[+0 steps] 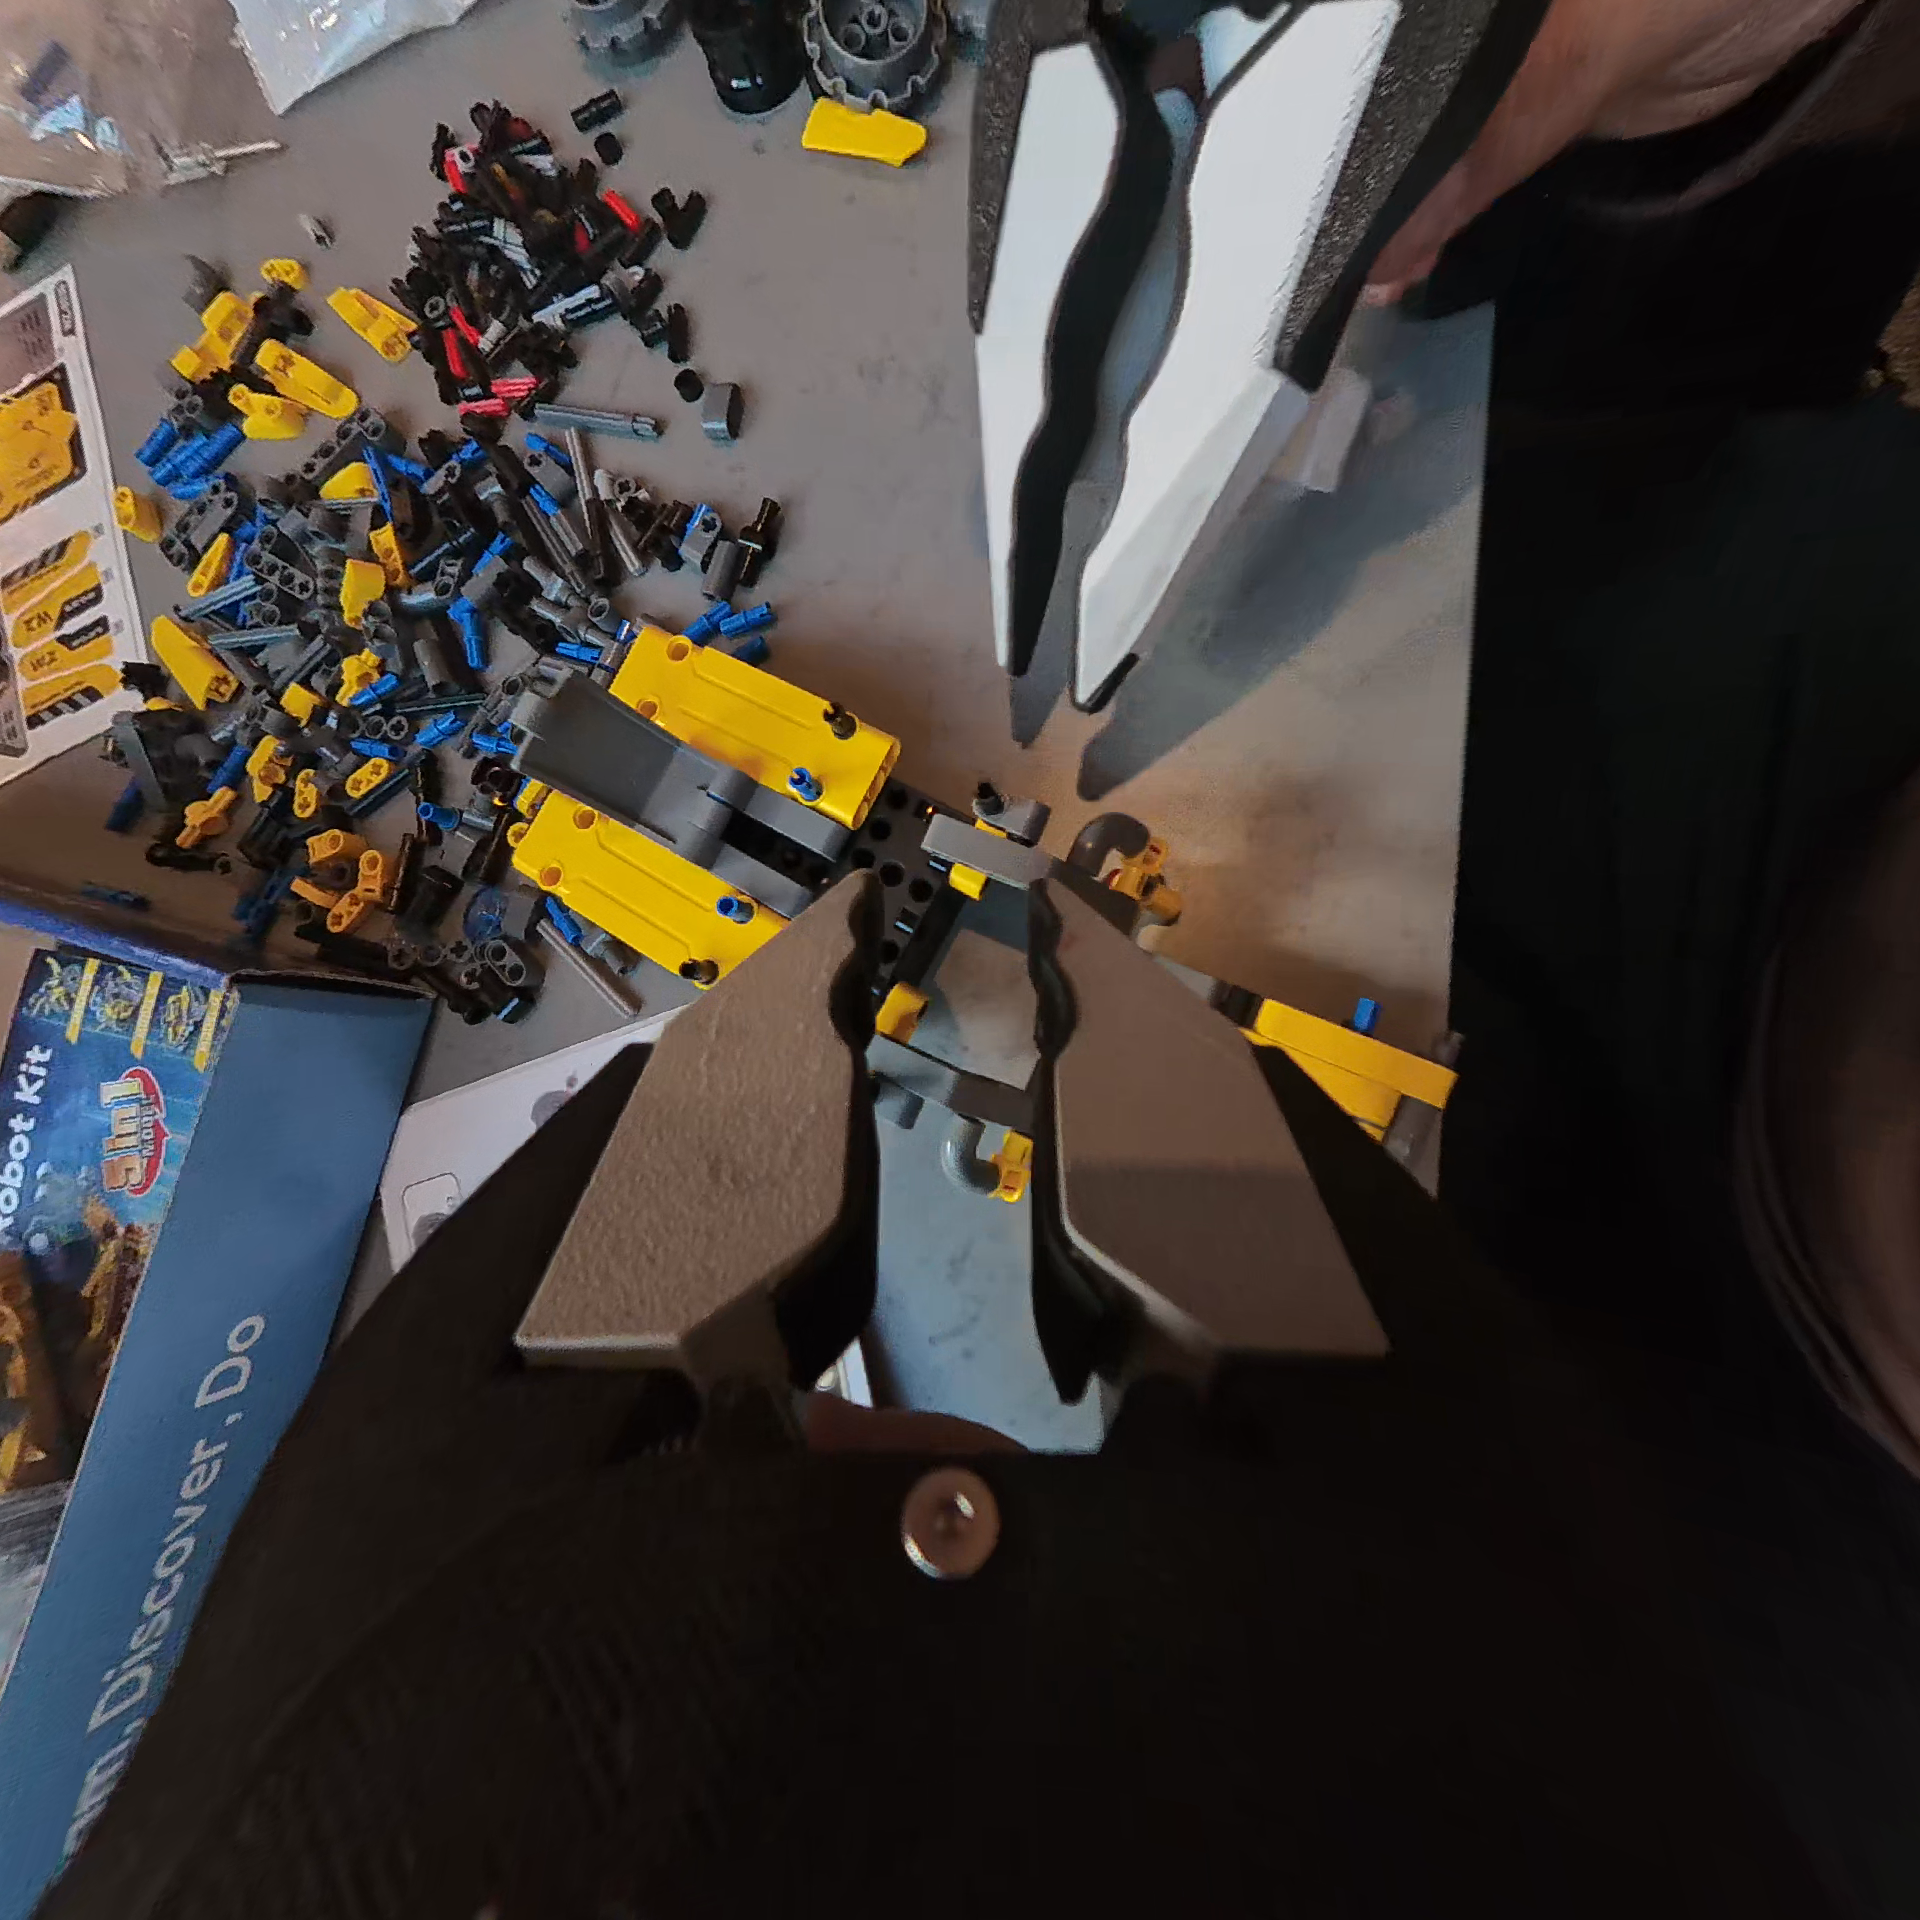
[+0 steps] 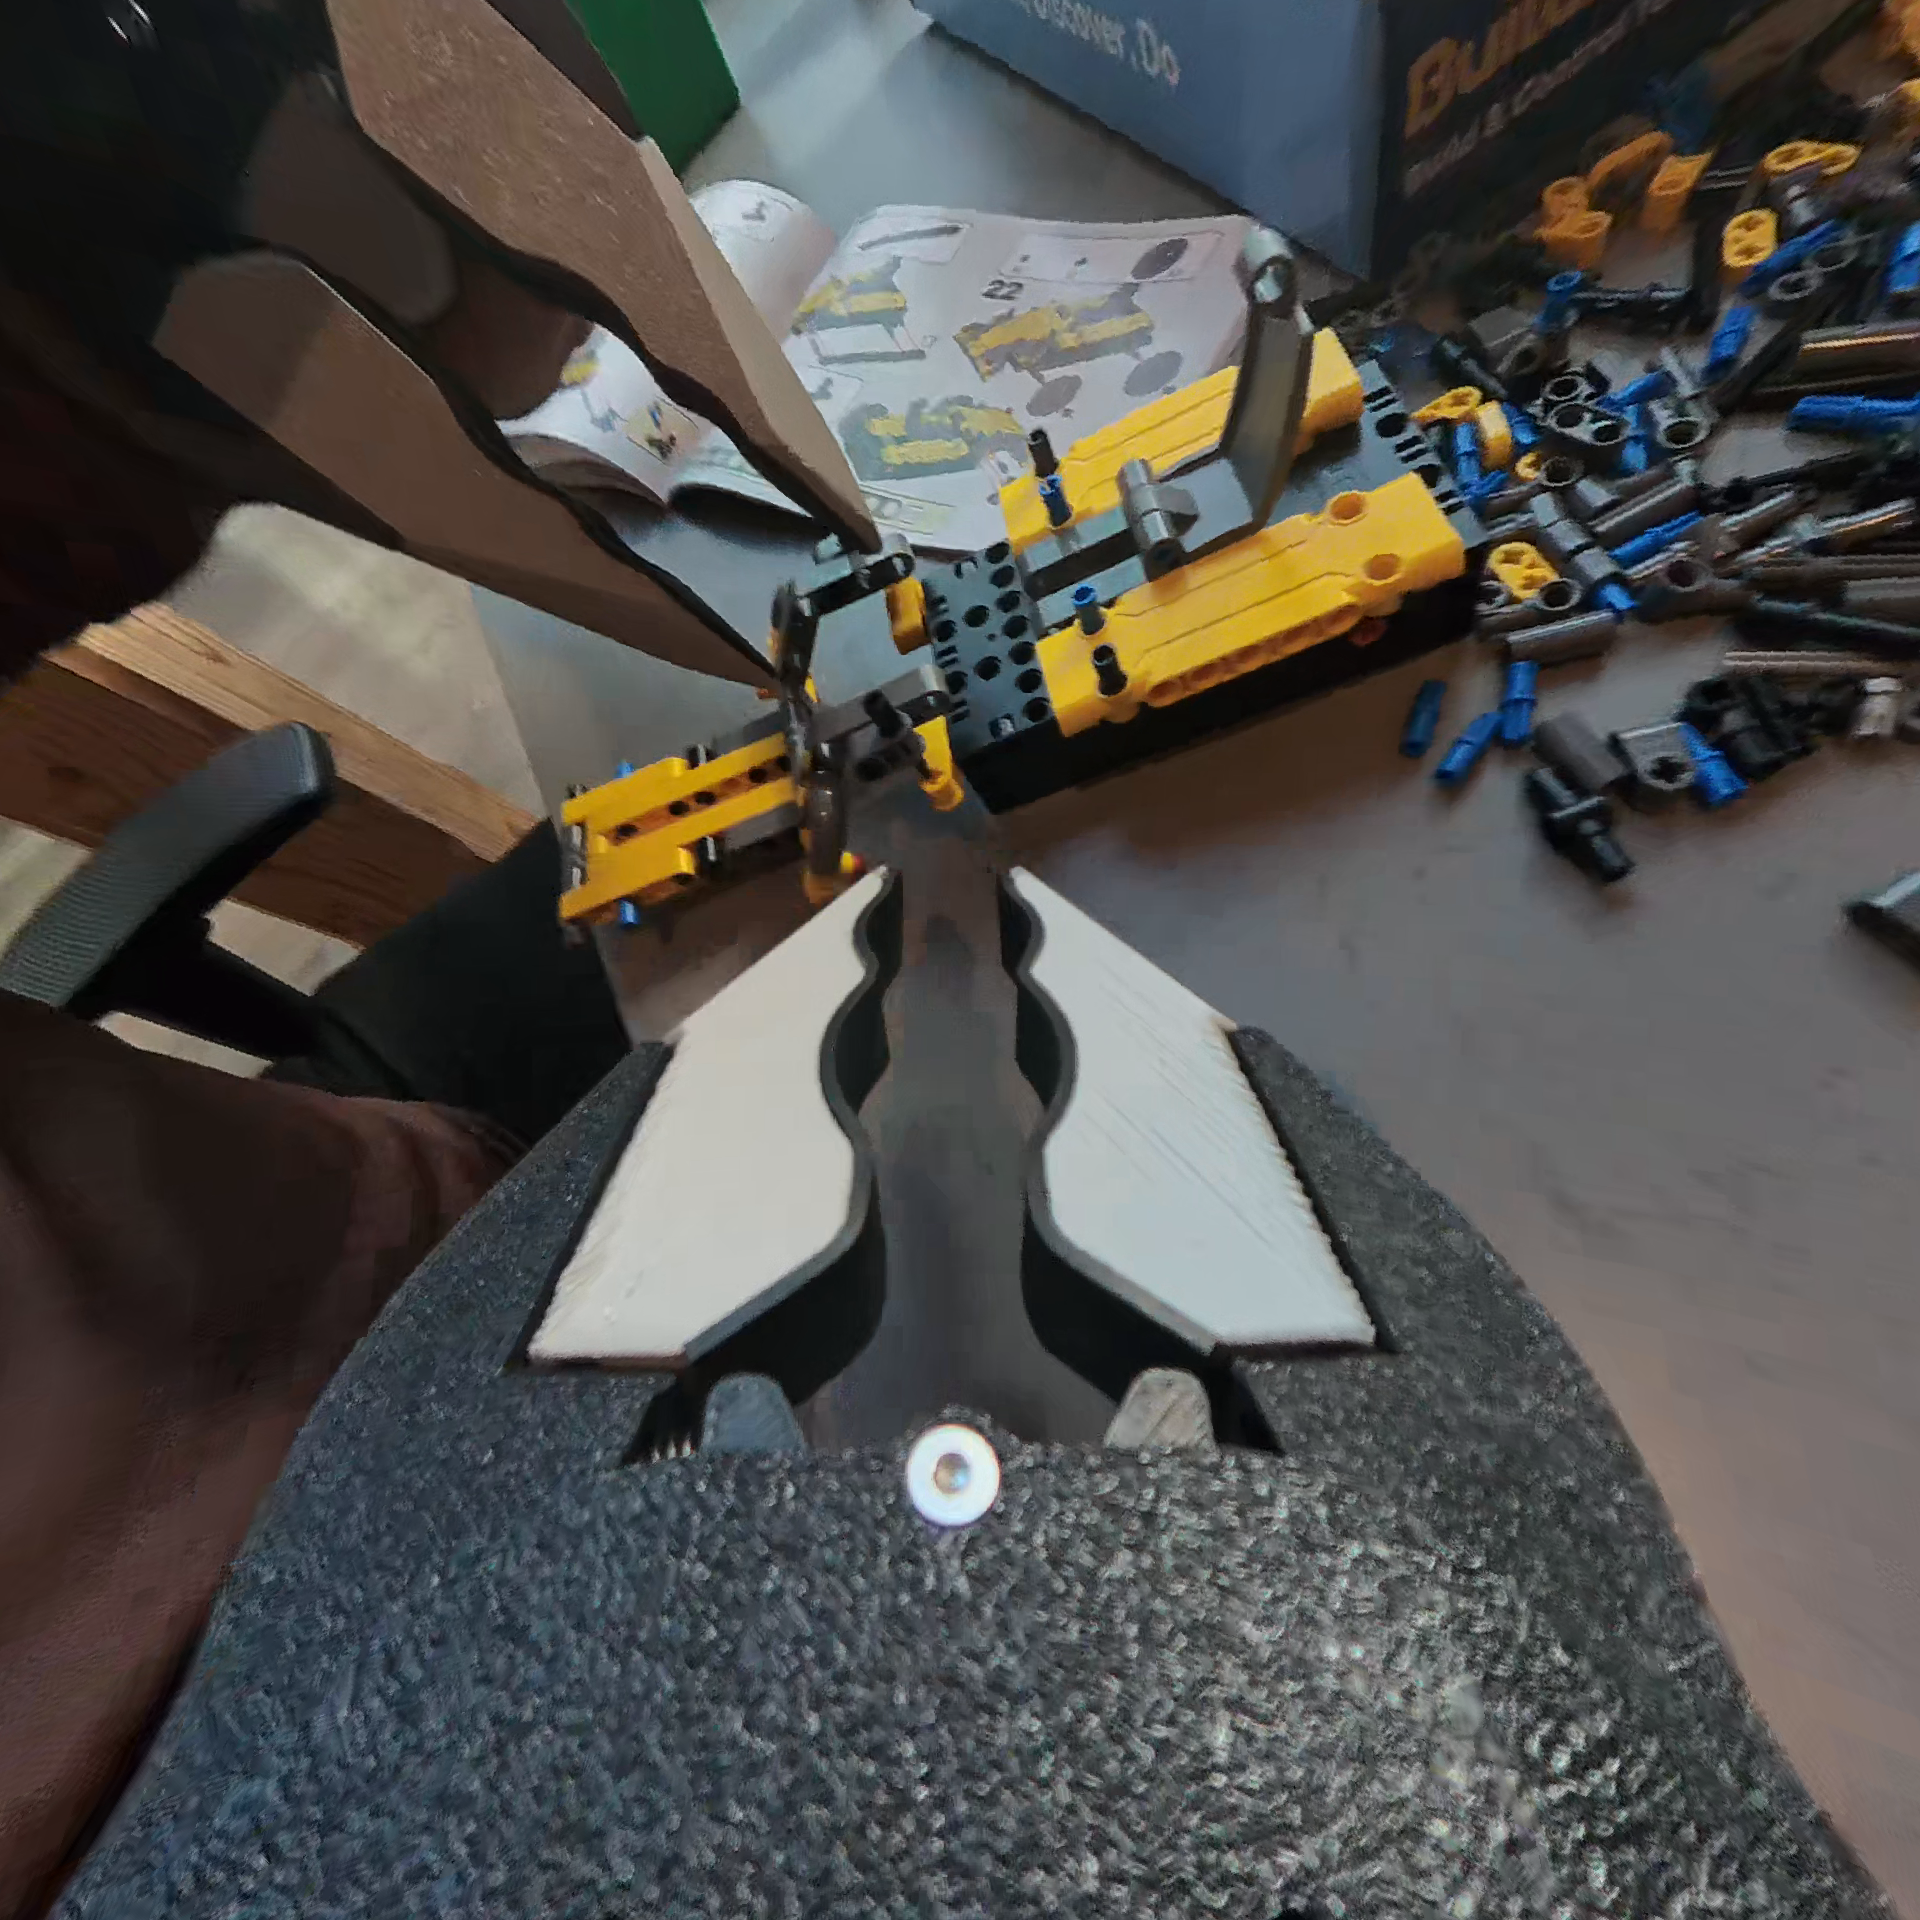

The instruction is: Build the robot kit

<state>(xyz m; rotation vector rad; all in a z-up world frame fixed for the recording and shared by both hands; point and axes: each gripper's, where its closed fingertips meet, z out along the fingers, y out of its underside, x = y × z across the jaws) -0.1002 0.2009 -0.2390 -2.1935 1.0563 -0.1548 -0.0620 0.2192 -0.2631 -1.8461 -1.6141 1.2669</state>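
A half-built yellow, black and grey brick vehicle [image 1: 727, 717] lies on the grey table; it also shows in the right wrist view [image 2: 1247, 582]. My left gripper [image 1: 951, 894], with dark fingers, is closed on the thin black and grey frame [image 1: 961, 1091] at the model's front end. In the right wrist view it [image 2: 831, 608] comes in from the upper left, with both tips touching that black frame [image 2: 852, 577]. My right gripper [image 2: 948, 873], with white fingers, is open and empty, its tips just short of the model's yellow arm [image 2: 675, 821]. It hangs above the table in the left wrist view [image 1: 1060, 681].
A big pile of loose blue, black, grey and yellow parts [image 1: 416, 571] lies beside the model. A blue box [image 1: 208, 1247], a sticker sheet [image 1: 52, 520], an open instruction booklet [image 2: 935, 312], wheels [image 1: 873, 42] and plastic bags [image 1: 104, 83] are around. A chair armrest [image 2: 177, 862] is past the table edge. Left tips to right tips: about 6 cm.
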